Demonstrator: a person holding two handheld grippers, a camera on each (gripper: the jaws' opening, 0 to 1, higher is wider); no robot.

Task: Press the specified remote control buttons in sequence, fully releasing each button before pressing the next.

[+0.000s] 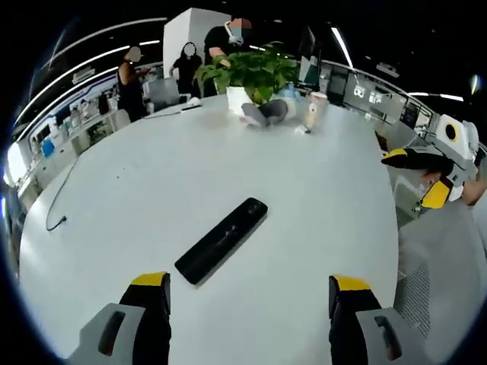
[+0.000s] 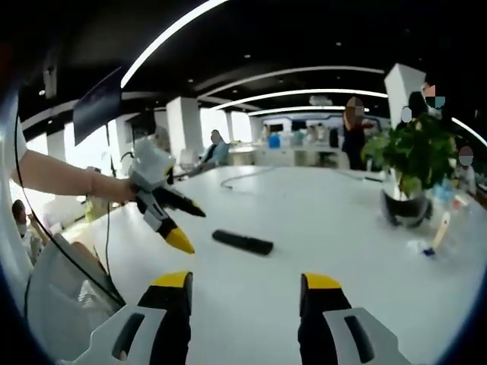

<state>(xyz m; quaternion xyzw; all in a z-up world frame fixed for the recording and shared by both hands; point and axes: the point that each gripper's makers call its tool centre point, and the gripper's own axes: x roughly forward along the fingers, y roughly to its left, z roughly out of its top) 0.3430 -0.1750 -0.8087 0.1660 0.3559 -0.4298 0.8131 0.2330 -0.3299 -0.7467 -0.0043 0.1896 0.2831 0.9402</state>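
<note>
Wide white surface (image 1: 152, 190) here, round-edged and mostly bare, and right in the middle of it lies the black remote (image 1: 221, 239), long and slim, angled across the left gripper view. The left tool (image 1: 249, 293) hovers just short of it, yellow-tipped jaws spread wide apart with nothing between them; the remote sits ahead and between them, untouched.

Over in the right gripper view, the same remote (image 2: 242, 242) rests flat, further out on the surface (image 2: 342, 228). The right tool (image 2: 245, 293) also stands with jaws well apart, empty. And there's the left tool (image 2: 183, 226) coming in from the left of this view, held by a hand (image 2: 114, 188), its yellow tips parted and pointing down towards the remote's near end, near but not touching.

At the far edge of the surface, a leafy potted plant (image 1: 255, 76) in a white pot, with a small cup (image 1: 315, 106) beside it. A thin dark cable (image 1: 61, 194) trails along the left side. The right tool (image 1: 426, 171) shows off the right edge.

The room: open office, long ceiling light strips (image 2: 304, 95), white pillars (image 2: 183, 125), desks behind, several people (image 1: 129, 84) standing at the back, one seated by the windows.
</note>
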